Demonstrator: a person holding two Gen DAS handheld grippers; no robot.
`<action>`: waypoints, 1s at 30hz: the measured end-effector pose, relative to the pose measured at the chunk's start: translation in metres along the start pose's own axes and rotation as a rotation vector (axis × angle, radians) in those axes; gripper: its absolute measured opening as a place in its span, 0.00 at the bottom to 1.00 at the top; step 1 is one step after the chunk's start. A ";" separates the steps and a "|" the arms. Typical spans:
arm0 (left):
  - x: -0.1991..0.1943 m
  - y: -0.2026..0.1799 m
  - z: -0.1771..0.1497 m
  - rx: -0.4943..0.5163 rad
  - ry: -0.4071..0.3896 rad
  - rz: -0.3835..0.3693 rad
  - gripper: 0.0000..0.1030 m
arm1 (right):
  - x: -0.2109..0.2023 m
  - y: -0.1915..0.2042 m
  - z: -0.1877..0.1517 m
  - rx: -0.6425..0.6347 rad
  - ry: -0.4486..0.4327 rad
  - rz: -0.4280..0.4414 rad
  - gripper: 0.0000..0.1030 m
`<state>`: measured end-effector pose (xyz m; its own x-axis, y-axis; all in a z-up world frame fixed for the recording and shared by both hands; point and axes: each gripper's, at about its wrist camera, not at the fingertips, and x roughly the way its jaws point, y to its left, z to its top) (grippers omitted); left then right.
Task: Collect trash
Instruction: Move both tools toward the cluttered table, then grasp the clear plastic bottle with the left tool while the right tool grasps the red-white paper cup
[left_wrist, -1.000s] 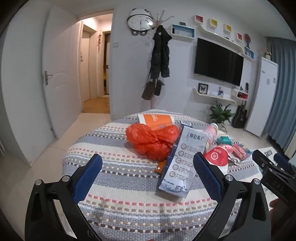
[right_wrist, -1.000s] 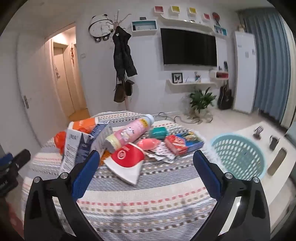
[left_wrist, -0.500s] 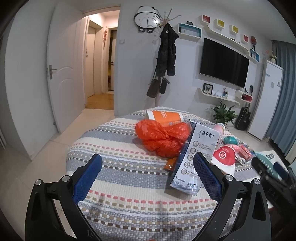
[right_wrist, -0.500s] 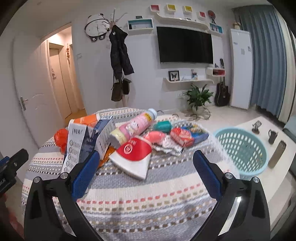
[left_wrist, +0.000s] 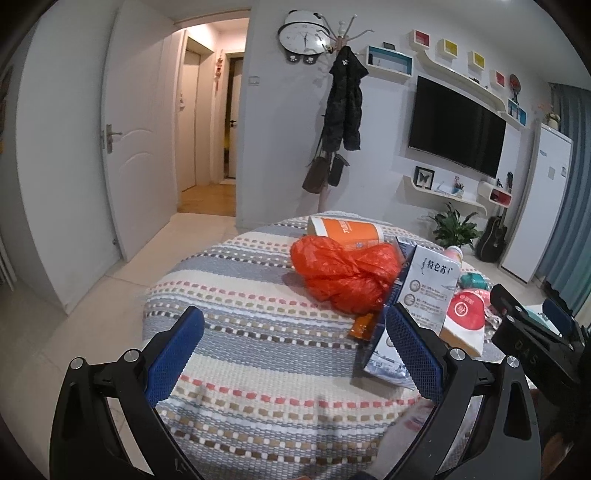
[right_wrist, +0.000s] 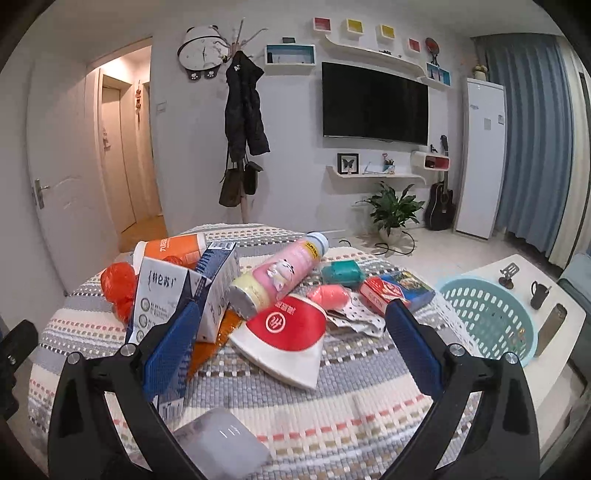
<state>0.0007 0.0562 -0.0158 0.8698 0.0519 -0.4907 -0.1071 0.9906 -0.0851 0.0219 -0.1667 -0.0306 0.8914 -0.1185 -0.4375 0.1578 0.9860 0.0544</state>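
Trash lies on a round table with a striped cloth (left_wrist: 258, 332). A crumpled orange plastic bag (left_wrist: 343, 273), an orange cup (left_wrist: 347, 230) and a white-blue milk carton (left_wrist: 424, 291) show in the left wrist view. The right wrist view shows the carton (right_wrist: 162, 295), a pink bottle (right_wrist: 280, 273), a red-white paper wrapper (right_wrist: 288, 336), a teal box (right_wrist: 341, 273), a pink piece (right_wrist: 328, 295) and a red-blue packet (right_wrist: 395, 291). My left gripper (left_wrist: 295, 350) is open and empty, short of the bag. My right gripper (right_wrist: 291, 347) is open and empty, over the wrapper.
A teal laundry basket (right_wrist: 487, 321) stands on a white surface right of the table, beside a mug (right_wrist: 537, 293) and a dark bottle (right_wrist: 550, 328). A grey-white object (right_wrist: 221, 443) lies at the table's near edge. The right gripper (left_wrist: 532, 343) shows at the left view's right edge.
Both grippers have pulled back and risen a little from the table; the trash looks smaller and further. The left view has swung left. Nothing was grasped.
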 end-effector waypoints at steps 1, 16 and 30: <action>0.000 0.000 0.000 0.001 -0.002 0.001 0.93 | 0.001 0.001 0.001 -0.004 0.002 0.002 0.93; -0.013 -0.018 -0.004 0.042 -0.004 -0.047 0.93 | -0.015 -0.029 -0.003 0.039 0.021 0.005 0.93; -0.021 -0.031 -0.014 0.087 0.000 -0.157 0.93 | -0.029 -0.059 -0.006 -0.004 0.002 -0.089 0.93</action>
<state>-0.0209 0.0225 -0.0149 0.8724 -0.1040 -0.4776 0.0719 0.9938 -0.0850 -0.0158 -0.2205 -0.0266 0.8731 -0.2058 -0.4420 0.2352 0.9719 0.0120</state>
